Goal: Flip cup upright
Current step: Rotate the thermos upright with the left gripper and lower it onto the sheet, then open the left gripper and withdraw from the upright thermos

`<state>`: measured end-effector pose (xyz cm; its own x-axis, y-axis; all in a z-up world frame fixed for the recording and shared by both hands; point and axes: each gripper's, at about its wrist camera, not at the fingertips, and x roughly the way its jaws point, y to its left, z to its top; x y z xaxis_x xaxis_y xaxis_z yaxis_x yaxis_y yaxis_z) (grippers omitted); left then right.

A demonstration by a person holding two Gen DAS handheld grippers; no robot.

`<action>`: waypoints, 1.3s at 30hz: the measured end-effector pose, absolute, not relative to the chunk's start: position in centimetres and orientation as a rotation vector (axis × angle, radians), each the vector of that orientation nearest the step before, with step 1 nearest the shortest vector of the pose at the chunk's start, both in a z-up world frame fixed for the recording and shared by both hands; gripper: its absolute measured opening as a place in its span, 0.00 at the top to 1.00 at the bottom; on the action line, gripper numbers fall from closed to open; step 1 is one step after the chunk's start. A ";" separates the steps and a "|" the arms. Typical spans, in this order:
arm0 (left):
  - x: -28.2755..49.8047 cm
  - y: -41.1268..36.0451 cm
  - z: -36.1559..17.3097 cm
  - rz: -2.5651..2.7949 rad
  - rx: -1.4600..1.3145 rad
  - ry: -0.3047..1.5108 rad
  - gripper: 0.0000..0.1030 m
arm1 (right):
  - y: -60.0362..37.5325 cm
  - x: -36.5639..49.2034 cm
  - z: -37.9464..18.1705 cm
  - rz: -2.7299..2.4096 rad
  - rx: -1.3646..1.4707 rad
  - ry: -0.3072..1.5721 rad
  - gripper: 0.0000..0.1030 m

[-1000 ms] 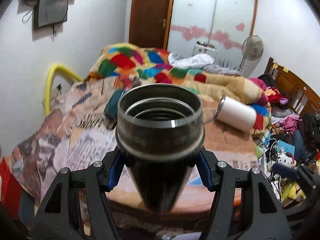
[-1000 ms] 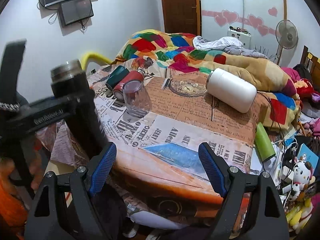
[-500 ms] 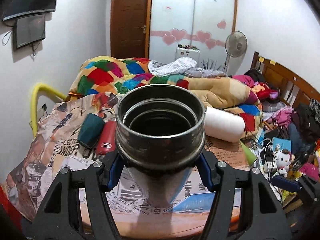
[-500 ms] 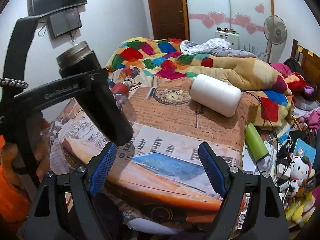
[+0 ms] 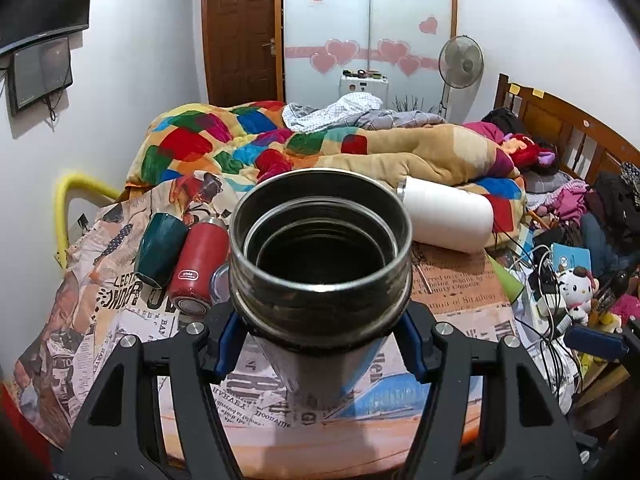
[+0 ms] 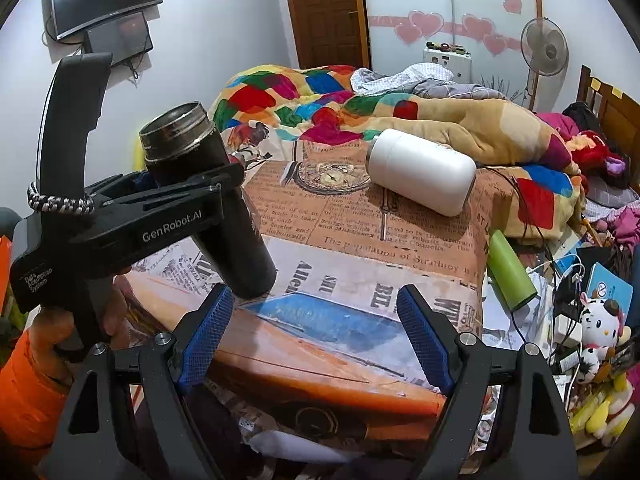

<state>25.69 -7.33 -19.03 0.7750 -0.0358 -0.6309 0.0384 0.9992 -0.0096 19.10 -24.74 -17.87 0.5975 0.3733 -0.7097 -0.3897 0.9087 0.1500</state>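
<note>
My left gripper (image 5: 320, 350) is shut on a dark steel cup (image 5: 320, 256), its open mouth toward the camera and its base pointing down at the table. In the right wrist view the same cup (image 6: 212, 200) is tilted, mouth up and to the left, its base just above the newspaper-covered table (image 6: 360, 264), clamped in the left gripper (image 6: 168, 216). My right gripper (image 6: 312, 332) is open and empty near the table's front edge. A white cup (image 6: 420, 176) lies on its side at the back right of the table.
A green cup (image 5: 160, 248) and a red cup (image 5: 196, 268) lie on their sides at the table's left. A green bottle (image 6: 510, 268) lies off the right edge. A quilt-covered bed (image 5: 320, 144) is behind. Clutter and toys (image 6: 596, 328) fill the right side.
The left gripper has moved the dark cup right and down toward the table, its base nearing the surface. The right gripper has stayed open and shifted slightly.
</note>
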 end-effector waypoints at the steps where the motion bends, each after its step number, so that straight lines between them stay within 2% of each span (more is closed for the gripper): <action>1: 25.6 -7.3 -19.0 -0.044 0.005 0.689 0.38 | -24.7 19.0 -17.7 0.443 -0.022 0.816 0.20; 9: 24.1 -6.7 -17.4 -0.096 -0.006 0.716 0.38 | -24.4 17.9 -16.3 0.438 -0.028 0.784 0.20; 16: 19.2 -5.8 -13.2 -0.149 -0.021 0.651 0.37 | -24.2 15.4 -13.3 0.434 -0.038 0.702 0.20; 30: 6.3 -2.0 -1.6 -0.131 -0.015 0.269 0.27 | -23.6 8.8 -4.2 0.418 0.028 0.389 0.20; 37: 1.9 -1.0 0.6 -0.084 -0.015 0.139 0.09 | -22.9 5.5 -1.4 0.389 0.041 0.234 0.20; 39: 1.3 -0.7 0.6 -0.068 -0.020 0.126 0.05 | -22.8 5.0 -1.3 0.376 0.037 0.213 0.17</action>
<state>1.27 -0.74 0.56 0.9898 -0.0690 -0.1247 0.0665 0.9975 -0.0241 5.02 -22.76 -1.27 0.9081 0.3683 -0.1991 -0.3606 0.9297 0.0751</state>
